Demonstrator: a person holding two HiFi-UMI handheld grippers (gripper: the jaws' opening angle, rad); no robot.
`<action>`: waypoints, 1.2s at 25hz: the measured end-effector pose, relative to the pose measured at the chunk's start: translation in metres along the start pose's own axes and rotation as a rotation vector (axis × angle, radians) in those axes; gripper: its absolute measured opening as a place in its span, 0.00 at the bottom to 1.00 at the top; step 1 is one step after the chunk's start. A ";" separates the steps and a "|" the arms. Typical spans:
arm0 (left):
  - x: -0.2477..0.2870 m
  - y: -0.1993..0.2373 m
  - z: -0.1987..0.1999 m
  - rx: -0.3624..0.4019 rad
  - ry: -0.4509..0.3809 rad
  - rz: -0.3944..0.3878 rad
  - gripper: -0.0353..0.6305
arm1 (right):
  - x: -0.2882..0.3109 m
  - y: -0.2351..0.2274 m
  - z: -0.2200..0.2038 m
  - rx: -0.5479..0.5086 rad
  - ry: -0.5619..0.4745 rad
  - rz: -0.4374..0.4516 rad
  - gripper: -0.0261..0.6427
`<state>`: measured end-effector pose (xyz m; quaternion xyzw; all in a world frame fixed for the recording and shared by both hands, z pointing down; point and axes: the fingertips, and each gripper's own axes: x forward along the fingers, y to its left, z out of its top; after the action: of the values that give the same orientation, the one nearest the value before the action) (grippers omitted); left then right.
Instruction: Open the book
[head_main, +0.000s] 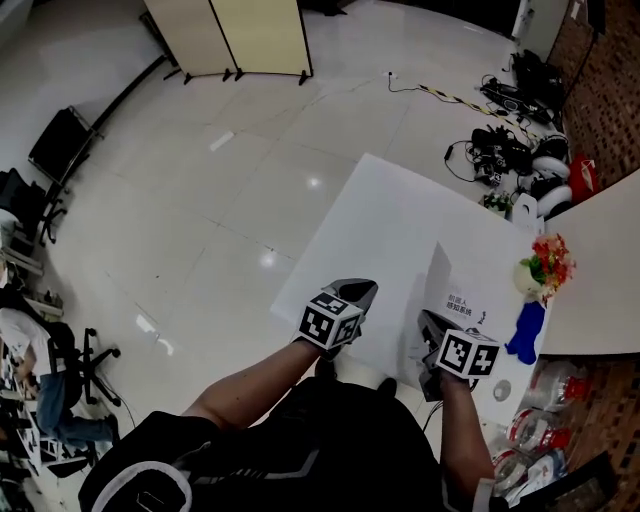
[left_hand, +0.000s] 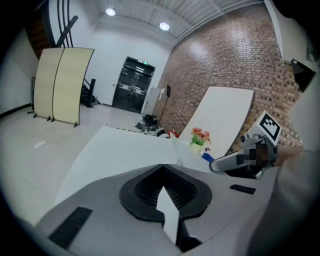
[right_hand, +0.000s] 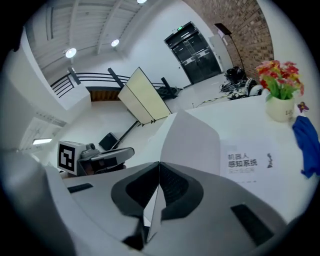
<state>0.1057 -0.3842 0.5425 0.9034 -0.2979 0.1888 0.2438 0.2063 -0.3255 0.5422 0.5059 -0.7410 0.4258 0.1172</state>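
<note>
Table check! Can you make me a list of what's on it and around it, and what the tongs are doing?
Surface: white table, no spills seen.
Job's things: book lying flat, its cover lifted up.
Clutter: flower pot and blue thing beside the book.
Tongs: left tongs shut, empty; right tongs shut on the cover.
Cables: tangle of cables on the floor.
Surroundings: folding screen, office chair, brick wall.
</note>
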 end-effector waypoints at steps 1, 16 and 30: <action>-0.006 0.008 0.000 -0.004 -0.005 0.004 0.05 | 0.014 0.008 -0.003 -0.013 0.025 0.000 0.04; -0.053 0.089 -0.026 -0.029 0.034 0.027 0.05 | 0.151 0.008 -0.081 -0.067 0.307 -0.181 0.05; -0.029 0.057 0.012 -0.017 -0.039 -0.068 0.05 | 0.070 0.034 -0.017 -0.072 -0.020 -0.066 0.08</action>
<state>0.0505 -0.4181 0.5375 0.9144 -0.2733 0.1603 0.2521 0.1409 -0.3545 0.5773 0.5298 -0.7398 0.3898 0.1417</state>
